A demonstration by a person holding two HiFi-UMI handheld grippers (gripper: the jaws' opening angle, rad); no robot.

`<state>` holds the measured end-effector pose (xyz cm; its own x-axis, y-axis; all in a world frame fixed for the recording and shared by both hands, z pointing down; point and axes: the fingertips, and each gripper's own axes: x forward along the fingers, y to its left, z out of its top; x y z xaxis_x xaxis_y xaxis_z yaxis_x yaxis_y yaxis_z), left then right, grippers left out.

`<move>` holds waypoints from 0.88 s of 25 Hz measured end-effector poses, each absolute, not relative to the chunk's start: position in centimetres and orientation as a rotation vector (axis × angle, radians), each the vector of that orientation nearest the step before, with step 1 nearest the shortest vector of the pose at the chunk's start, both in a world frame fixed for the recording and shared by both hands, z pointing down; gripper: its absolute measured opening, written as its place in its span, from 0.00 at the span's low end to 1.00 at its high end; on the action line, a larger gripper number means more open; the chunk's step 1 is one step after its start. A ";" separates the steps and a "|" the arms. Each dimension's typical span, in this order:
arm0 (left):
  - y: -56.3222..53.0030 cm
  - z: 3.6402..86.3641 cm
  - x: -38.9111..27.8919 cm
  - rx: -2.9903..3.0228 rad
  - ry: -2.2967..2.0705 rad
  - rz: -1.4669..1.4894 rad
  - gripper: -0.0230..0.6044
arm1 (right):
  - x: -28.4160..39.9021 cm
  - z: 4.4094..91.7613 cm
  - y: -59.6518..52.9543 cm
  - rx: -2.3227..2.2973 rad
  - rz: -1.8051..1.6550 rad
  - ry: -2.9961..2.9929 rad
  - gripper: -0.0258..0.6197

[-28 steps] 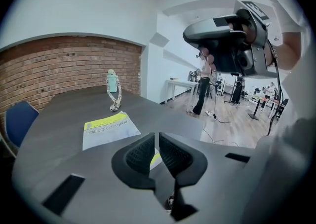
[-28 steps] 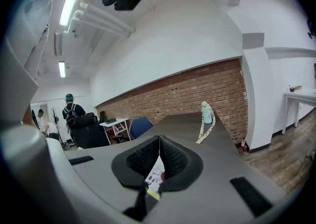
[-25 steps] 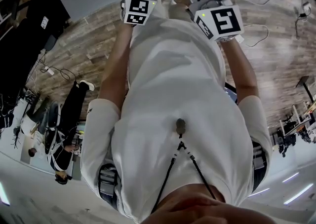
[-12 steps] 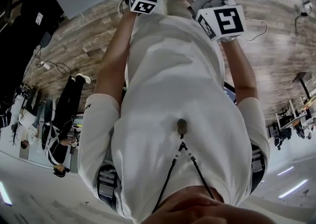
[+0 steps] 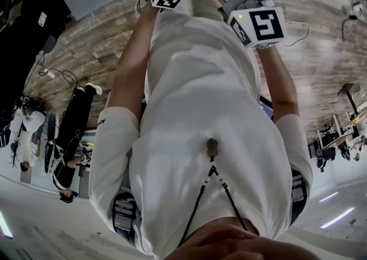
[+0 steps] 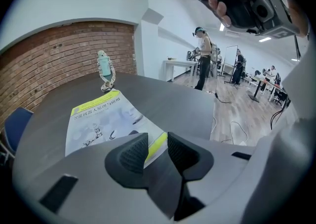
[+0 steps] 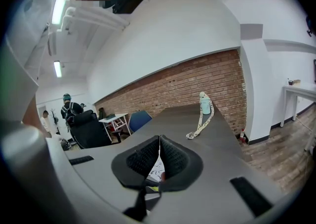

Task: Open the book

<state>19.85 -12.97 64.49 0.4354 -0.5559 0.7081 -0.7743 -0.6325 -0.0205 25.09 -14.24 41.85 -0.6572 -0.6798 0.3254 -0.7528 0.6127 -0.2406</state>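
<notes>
Dark grey counter (image 6: 197,104), curved rim. On it lies the task's thing: a thin, closed book with a pale blue-white printed cover and a yellow-green title band (image 6: 96,124), flat and cover up.

Left hand-held gripper (image 6: 157,145): released. The ribbed black pads stand a narrow gap apart with nothing clamped. The book's near corner, with its yellow-green strip, shows straight through that gap. From this gripper the book runs away toward 11 o'clock, long axis from the jaws to the title band at the far end. Cannot tell whether the corner sits between the pads or just beyond them.

Right hand-held gripper (image 7: 159,145): clenched to a hairline slit, nothing visibly held. A scrap of printed cover shows beneath it at 6 o'clock, so it hangs over the book too.

Small pale green bottle with a patterned lanyard (image 6: 103,67): past the book's far end at 12 o'clock, near but not touching.

Judgement: the left gripper is the better placed, being open and lined up on the corner. The title reads from the 9 o'clock side, so the spine is probably the far long edge and the free edge the one ending at the jaws. The cover should swing up and over toward 9 o'clock. Risk: pinching the whole book instead of the cover alone.
</notes>
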 end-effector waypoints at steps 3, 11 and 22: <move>-13.0 64.9 19.6 2.374 -1.147 1.013 0.25 | 24.9 42.1 -14.1 1.182 0.525 -2.637 0.10; -12.5 65.2 19.7 2.355 -1.161 1.037 0.12 | 25.4 42.3 -14.0 1.186 0.523 -2.631 0.10; -12.8 64.8 19.1 2.369 -1.097 1.026 0.09 | 24.9 41.7 -14.6 1.259 0.517 -2.599 0.10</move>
